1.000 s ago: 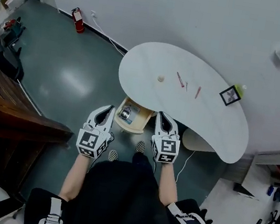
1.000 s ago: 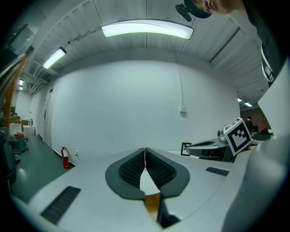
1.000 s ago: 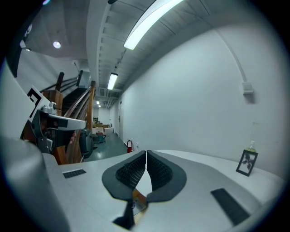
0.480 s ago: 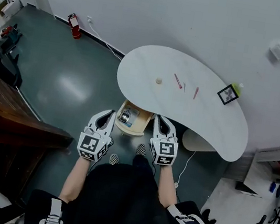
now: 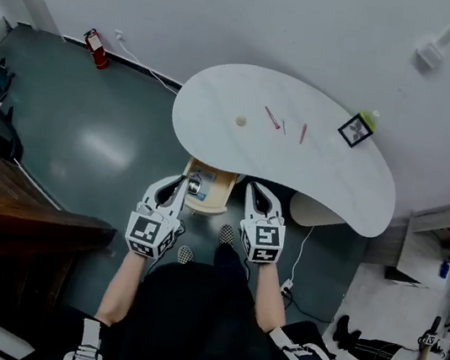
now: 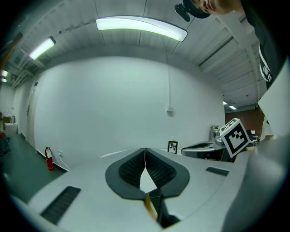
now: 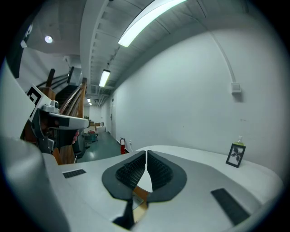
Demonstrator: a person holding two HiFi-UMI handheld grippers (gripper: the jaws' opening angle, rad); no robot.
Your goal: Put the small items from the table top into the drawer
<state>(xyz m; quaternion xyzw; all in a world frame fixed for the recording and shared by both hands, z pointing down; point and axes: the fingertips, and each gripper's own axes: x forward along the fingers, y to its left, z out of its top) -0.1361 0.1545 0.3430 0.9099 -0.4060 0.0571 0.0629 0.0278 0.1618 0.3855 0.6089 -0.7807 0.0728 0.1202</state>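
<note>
A white kidney-shaped table (image 5: 337, 176) carries a small cream round piece (image 5: 240, 120), a red pen (image 5: 270, 117), a tiny item (image 5: 283, 127) beside it and an orange-red stick (image 5: 303, 132). Under the table's near edge a wooden drawer (image 5: 216, 192) stands pulled out, with a small dark and silver object (image 5: 195, 185) inside. My left gripper (image 5: 180, 181) (image 6: 145, 149) is shut and empty, just left of the drawer. At the drawer's right, my right gripper (image 5: 255, 190) (image 7: 147, 153) is also shut with nothing in it. Both point level toward the table.
A framed picture (image 5: 354, 130) (image 7: 235, 155) and a green bottle (image 5: 369, 118) stand at the table's far right. A red fire extinguisher (image 5: 93, 48) stands by the wall. Dark wooden furniture (image 5: 15, 208) fills the left. A white seat (image 5: 322, 213) and a cable (image 5: 295, 259) lie under the table's right.
The head view has swung, so the table sits a little further left in the picture. Both grippers have stayed shut in front of the drawer.
</note>
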